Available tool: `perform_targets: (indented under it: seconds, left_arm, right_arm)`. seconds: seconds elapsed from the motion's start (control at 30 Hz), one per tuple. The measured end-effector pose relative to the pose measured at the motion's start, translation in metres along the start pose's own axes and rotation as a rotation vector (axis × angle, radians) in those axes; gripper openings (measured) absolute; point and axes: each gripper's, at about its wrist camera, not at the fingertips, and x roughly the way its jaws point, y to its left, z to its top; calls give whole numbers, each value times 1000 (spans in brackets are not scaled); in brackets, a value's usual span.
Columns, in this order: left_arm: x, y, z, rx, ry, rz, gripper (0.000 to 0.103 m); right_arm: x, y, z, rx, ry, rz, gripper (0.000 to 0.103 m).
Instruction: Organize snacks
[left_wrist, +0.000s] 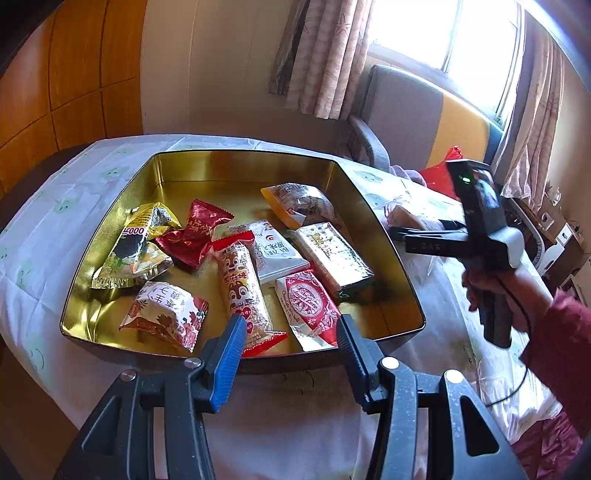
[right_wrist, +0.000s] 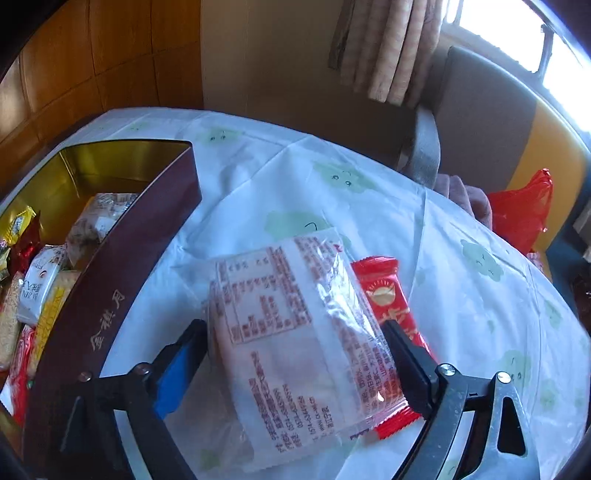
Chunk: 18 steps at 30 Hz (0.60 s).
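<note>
The left gripper (left_wrist: 291, 332) has two long fingers. One finger has a bright blue pad (left_wrist: 229, 363) with tiny ridges on it. The other pad (left_wrist: 351, 354) looks dark blue. The arms behind them are black and a bit dusty, with round silver screws (left_wrist: 388, 363) at the joints.

The right gripper (right_wrist: 295, 343) looks the same: one blue pad (right_wrist: 173, 380), one dark pad, black arms and shiny screws (right_wrist: 446, 369). From the side it has a black handle, a grey block and a small green light (left_wrist: 466, 180). A thin black cable (left_wrist: 517, 306) hangs from it.

The person's hand (left_wrist: 480, 295) comes out of a dark red sleeve (left_wrist: 561, 343).
</note>
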Motion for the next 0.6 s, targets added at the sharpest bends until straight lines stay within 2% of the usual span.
perform_targets:
  seconds: [0.07, 0.27, 0.4, 0.5, 0.6]
  left_arm:
    - [1, -3, 0, 2, 2, -7, 52]
    - [2, -25, -1, 48, 4, -33, 52]
    - [4, -41, 0, 76, 5, -50, 52]
    - [7, -54, 2, 101, 11, -63, 52]
    - [9, -70, 4, 128, 11, -77, 52]
  right_arm:
    - [-10, -6, -10, 55, -30, 25, 79]
    - [-36, -18, -48, 151, -84, 43, 78]
    - [-56, -43, -75, 291, -102, 62, 78]
    - [-70, -61, -95, 339, -109, 14, 78]
    - [-80, -78, -108, 332, -98, -105, 78]
